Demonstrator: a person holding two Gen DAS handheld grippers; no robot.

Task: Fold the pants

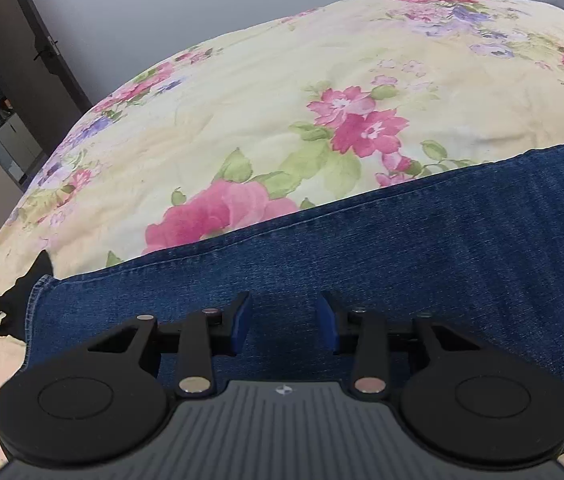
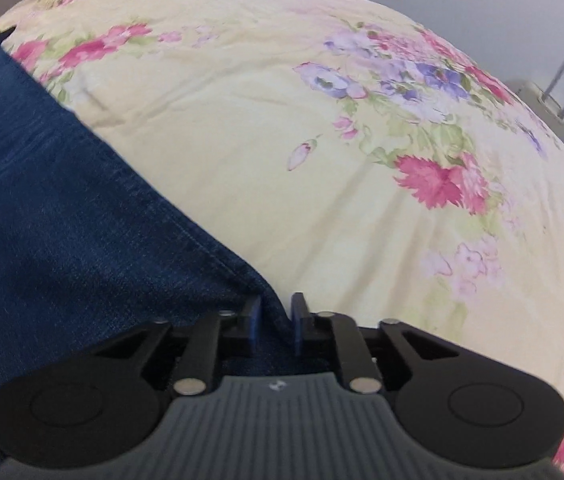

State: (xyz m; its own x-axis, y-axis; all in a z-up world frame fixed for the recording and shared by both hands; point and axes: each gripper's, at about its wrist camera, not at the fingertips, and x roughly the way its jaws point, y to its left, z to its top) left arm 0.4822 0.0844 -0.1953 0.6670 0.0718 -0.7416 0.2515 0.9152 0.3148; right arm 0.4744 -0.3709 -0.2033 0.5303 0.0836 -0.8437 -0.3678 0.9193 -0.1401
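We see 1 pair of dark blue denim pants (image 1: 422, 240) lying flat on a yellow floral bedspread (image 1: 262, 100), its stitched edge running diagonally. Our left gripper (image 1: 285, 322) hovers over the denim, jaws apart and holding nothing. Our right gripper (image 2: 276, 322) straddles the pants' corner; whether its pads press it, we cannot tell. Bare bedspread stretches beyond that edge.

Each black gripper (image 1: 285, 322) has blue pads, silver rivets, ribbed grey housing.
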